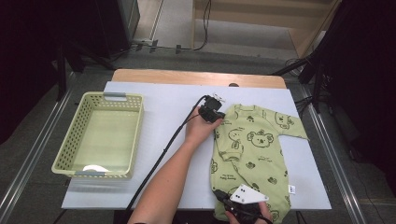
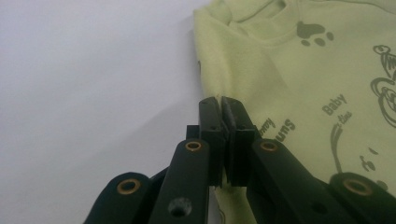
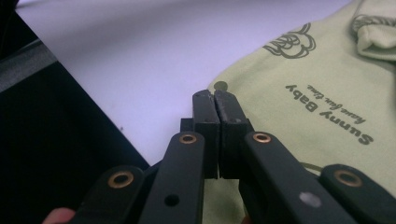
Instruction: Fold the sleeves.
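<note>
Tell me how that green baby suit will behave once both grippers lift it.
The suit is thin cloth lying flat with soft folds, so it will likely sag and drape between the left gripper and right gripper. It is probably light. The loose sleeve may dangle.

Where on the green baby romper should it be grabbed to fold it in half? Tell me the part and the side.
Grip the green baby romper along its long edge nearest the basket, coming in from that side: one point by the shoulder, one by the bottom hem. It lies flat and lengthwise, so that edge lifts cleanly. The left claw and right claw look shut there.
</note>
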### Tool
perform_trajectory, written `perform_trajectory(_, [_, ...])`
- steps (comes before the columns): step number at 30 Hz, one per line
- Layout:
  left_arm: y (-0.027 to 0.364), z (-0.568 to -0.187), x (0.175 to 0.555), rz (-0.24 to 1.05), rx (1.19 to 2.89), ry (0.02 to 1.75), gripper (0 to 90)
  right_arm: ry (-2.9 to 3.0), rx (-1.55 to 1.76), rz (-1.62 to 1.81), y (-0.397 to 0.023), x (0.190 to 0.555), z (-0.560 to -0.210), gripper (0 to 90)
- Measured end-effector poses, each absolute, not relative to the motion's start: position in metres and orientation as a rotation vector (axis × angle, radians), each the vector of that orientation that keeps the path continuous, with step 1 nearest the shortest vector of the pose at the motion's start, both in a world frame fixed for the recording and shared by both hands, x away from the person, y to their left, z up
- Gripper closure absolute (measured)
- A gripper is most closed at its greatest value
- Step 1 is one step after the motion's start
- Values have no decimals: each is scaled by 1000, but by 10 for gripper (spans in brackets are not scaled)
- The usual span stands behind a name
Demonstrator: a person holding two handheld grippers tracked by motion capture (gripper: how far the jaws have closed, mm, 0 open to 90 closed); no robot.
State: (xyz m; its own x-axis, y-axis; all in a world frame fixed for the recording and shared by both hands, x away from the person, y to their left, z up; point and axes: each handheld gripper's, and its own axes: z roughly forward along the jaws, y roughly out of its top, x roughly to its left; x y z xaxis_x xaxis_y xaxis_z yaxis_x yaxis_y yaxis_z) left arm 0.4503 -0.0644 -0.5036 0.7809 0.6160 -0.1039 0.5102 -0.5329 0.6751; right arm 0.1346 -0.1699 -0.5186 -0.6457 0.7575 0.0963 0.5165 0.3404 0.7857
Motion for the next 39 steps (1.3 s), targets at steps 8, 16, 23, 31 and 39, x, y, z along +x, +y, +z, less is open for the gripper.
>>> perform_trajectory(8, [-40,-501,458,234,2230,889,877,2322,1126,1258,-154,147,-514,870])
perform_trajectory(16, [-6,-499,465,267,2198,959,877,2360,1104,1316,-135,161,-514,869])
perform_trajectory(23, [23,-496,471,348,2181,998,877,2389,1079,1319,-116,176,-514,869])
perform_trajectory(31, [48,-500,480,386,2143,1068,877,2401,1086,1328,-95,191,-513,868])
perform_trajectory(39, [51,-504,490,376,2109,1115,875,2397,1109,1324,-80,202,-510,791])
